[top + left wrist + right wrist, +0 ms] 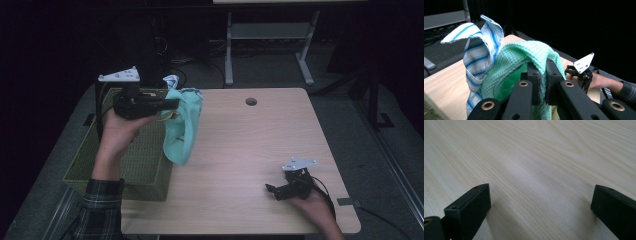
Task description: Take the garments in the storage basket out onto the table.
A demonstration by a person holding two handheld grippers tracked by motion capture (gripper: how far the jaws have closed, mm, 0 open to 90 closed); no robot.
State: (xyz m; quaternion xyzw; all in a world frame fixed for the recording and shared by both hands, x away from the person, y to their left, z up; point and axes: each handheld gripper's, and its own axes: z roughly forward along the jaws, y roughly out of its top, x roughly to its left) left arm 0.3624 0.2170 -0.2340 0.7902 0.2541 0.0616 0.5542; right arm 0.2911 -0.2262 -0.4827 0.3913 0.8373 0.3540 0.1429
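My left gripper (172,103) is lifted over the table's left edge, shut on a mint-green waffle cloth (181,132) that hangs down toward the tabletop. A blue-and-white striped cloth (171,80) sticks up behind the green one. In the left gripper view the jaws (543,72) pinch the top fold of the green cloth (509,75), and the striped cloth (477,52) stands beside it; whether it is pinched too is hidden. My right gripper (270,190) rests on the table at the near right, jaws wide apart (540,202) with only bare wood between them.
A woven olive-green basket (125,160) stands at the table's left side, under my left forearm. The wooden table (250,150) has a round cable hole (251,101) near its far edge. A metal desk frame (270,45) stands behind on the dark floor.
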